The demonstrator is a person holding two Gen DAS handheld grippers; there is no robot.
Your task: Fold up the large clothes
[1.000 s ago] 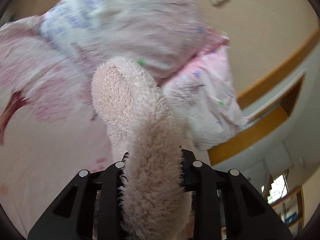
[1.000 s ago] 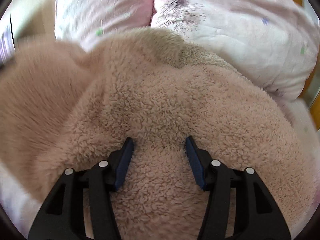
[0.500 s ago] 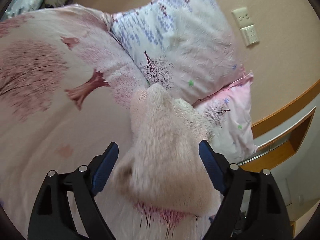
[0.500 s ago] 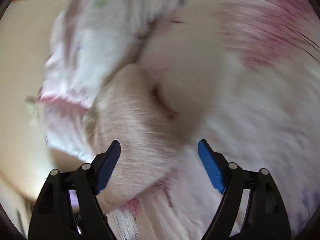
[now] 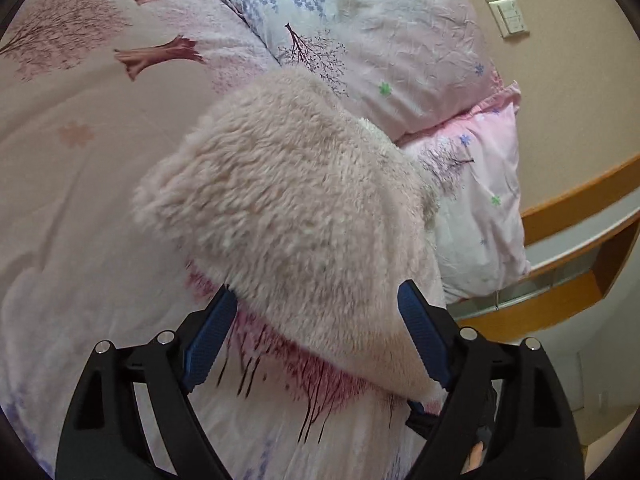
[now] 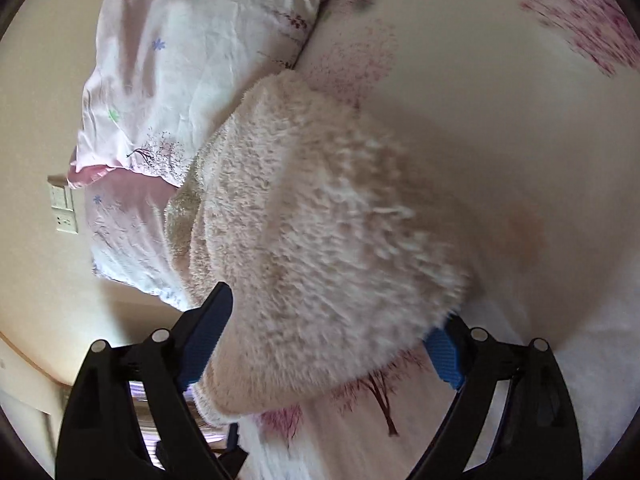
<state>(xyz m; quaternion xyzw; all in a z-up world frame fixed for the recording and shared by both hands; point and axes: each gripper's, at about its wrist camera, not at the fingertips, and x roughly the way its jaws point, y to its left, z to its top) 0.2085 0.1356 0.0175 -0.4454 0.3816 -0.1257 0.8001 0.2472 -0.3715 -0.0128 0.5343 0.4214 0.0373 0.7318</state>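
Observation:
A fluffy pale pink fleece garment (image 5: 296, 216) lies in a folded bundle on the bed, its far end against the pillows. My left gripper (image 5: 316, 340) is open, its blue pads on either side of the bundle's near edge, not gripping it. The same garment fills the middle of the right wrist view (image 6: 320, 240). My right gripper (image 6: 332, 344) is open too, its jaws wide on either side of the bundle's near edge. Part of the right pad is hidden behind the fleece.
The bed cover (image 5: 80, 160) is white-pink with tree prints. Two pillows (image 5: 384, 40) lean at the bed's head against a beige wall with a socket plate (image 5: 504, 0). A wooden bedside ledge (image 5: 580, 248) lies to the right, beyond the bed edge.
Both grippers let go of the fleece and opened. The left was shut on a hanging strip of it; now the garment lies on the bed and both grippers have drawn back.

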